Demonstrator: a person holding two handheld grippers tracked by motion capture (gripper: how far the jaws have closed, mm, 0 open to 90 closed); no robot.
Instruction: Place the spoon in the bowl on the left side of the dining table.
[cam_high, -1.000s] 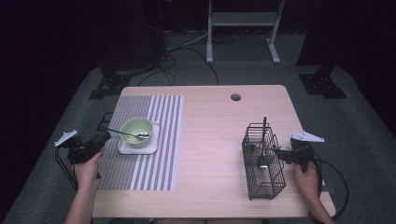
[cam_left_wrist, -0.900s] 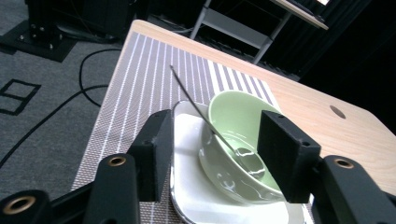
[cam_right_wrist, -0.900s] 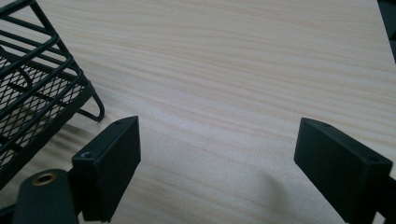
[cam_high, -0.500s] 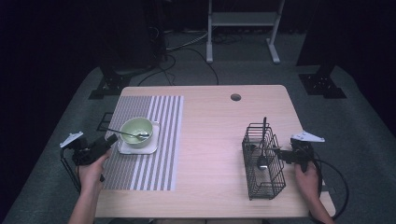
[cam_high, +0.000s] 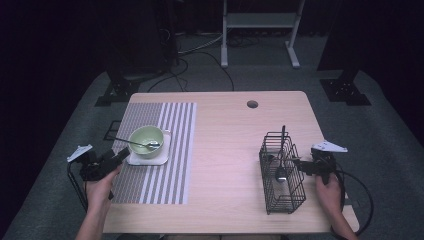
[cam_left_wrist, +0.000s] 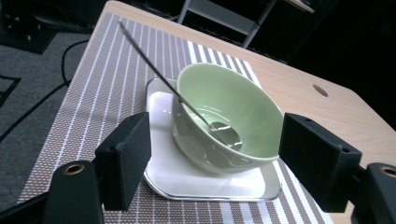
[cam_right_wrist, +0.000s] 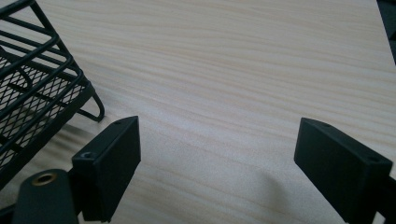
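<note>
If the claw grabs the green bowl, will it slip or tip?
Probably slippery: the bowl looks glossy and its sides curve. The spoon leaning over its rim may rattle or slide out if it tilts. It looks like ceramic, so likely breakable; the open left claw should grip gently.

A light wooden table carries 2 things directly: a grey-and-white striped placemat along its left side, reaching from near the far edge to near the near edge, and a black wire basket standing near the right edge, toward the near right corner. A round hole sits near the far edge.
</note>
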